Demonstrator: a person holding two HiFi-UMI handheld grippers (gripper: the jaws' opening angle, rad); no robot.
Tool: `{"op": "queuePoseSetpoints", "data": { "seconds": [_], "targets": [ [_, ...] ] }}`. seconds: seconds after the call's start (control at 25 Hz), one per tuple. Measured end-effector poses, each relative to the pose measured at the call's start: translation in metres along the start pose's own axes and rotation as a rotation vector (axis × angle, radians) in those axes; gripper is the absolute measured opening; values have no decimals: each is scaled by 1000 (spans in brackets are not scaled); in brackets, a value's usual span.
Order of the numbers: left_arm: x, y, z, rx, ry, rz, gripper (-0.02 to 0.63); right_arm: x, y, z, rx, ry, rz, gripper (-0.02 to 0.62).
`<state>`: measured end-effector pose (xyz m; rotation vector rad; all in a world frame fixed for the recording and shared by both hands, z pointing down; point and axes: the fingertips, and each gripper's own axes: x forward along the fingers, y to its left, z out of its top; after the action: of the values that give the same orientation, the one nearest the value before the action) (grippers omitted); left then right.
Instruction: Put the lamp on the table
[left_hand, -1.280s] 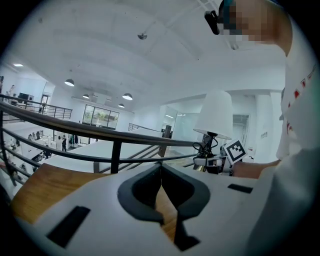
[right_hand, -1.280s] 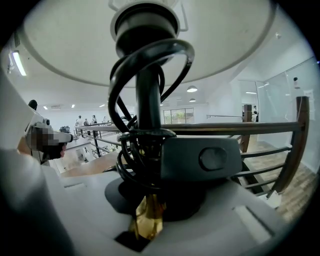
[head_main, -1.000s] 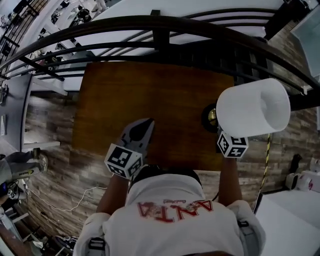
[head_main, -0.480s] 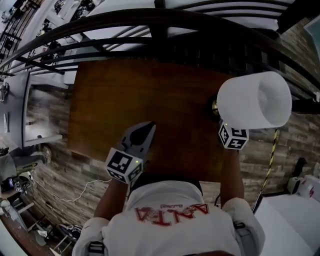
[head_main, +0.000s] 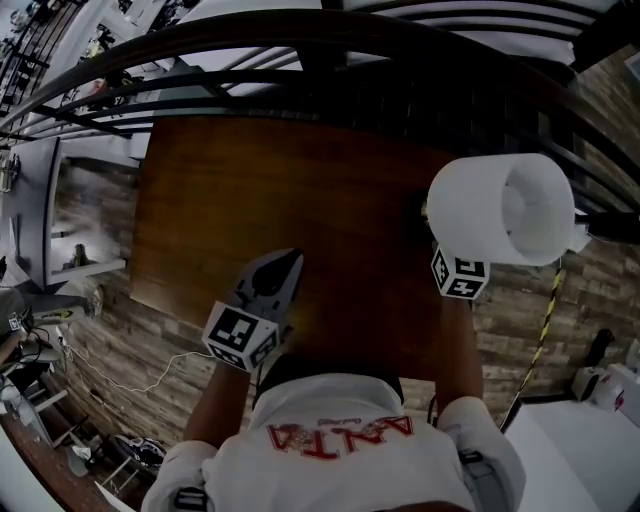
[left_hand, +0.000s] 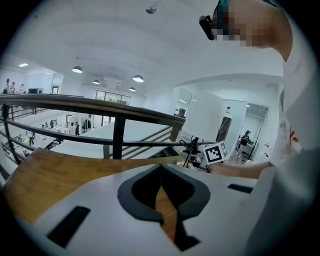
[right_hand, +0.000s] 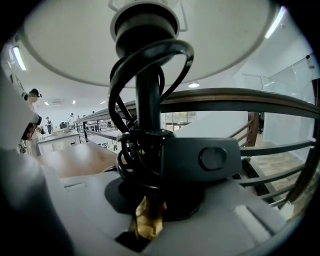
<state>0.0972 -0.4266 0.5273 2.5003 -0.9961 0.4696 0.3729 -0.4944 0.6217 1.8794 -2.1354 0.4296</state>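
Right gripper (right_hand: 144, 192): partly closed on lamp (right_hand: 147, 100) stem | left gripper (left_hand: 161, 172): seemingly fully closed, empty

Red lettering on your shirt (head_main: 340, 445) reads ANTA, upside down in the head view, nearer you than left tongs (head_main: 288, 262) and right tongs (head_main: 447, 258). Left cube (head_main: 240, 335), right cube (head_main: 460, 274): black-and-white square markers, no letters.
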Motion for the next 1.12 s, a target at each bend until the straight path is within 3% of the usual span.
{"op": "queuePoseSetpoints", "data": {
  "seconds": [0.68, 1.12],
  "targets": [
    [-10, 12, -13, -9, 13, 7, 9, 4, 17, -43, -19, 52, 0, 66],
    [-7, 14, -15, -8, 18, -27, 9, 8, 20, -47, 1, 35, 4, 69]
  ]
}}
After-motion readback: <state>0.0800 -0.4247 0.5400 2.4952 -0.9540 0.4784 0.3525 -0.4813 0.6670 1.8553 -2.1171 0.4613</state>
